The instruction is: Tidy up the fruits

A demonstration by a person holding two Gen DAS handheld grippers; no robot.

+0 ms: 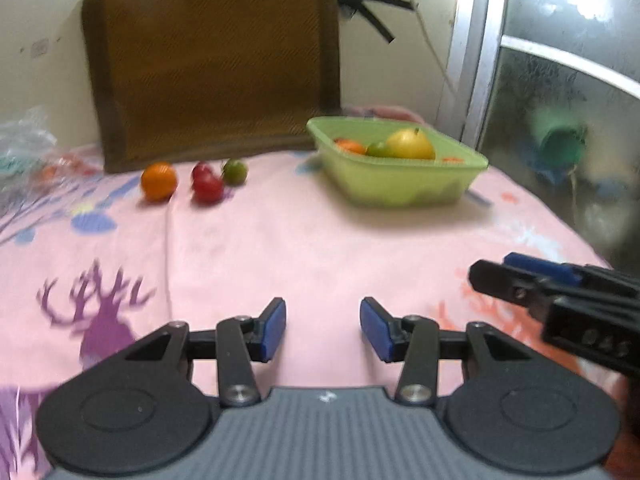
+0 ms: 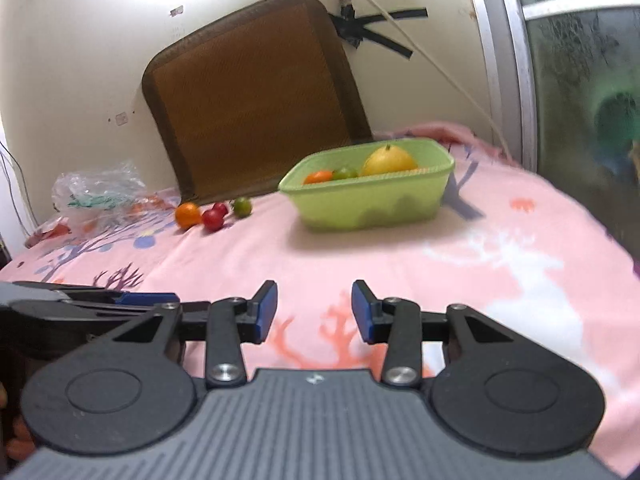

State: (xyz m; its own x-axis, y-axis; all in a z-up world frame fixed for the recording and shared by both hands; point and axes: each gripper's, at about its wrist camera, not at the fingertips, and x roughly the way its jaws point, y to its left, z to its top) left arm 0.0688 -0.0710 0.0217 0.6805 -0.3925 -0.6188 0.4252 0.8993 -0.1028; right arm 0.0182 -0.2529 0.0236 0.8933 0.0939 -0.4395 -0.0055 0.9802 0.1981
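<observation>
Risk, rolling: four loose fruits are sitting in a tight cluster on the cloth (image 1: 320, 248); the two red fruits (image 1: 207, 184) appear to be touching, so a nudge to one is likely to send a neighbour rolling.
Risk, soft footing: the cloth is lying over what looks like soft bedding, so pressing down could tilt the basket (image 1: 400, 184) or shift the fruit.
Risk, collision: both tools are working close side by side; crossing paths could be knocking them together.
Loose fruit: orange (image 1: 159, 181), the red pair and green fruit (image 1: 234, 171) are resting at far left, in front of the brown mat (image 1: 212, 60), well apart from the basket.
Basket: sitting at far right, already holding a large yellow fruit (image 1: 411, 145) with smaller orange and green ones.
Left gripper (image 1: 323, 330): hovering low over the near cloth, aimed forward, jaws parted wide, carrying nothing.
Right gripper (image 2: 314, 311): hovering level just beside it, jaws likewise spread and carrying nothing.
Judgement: neither tool is reaching any fruit yet.
</observation>
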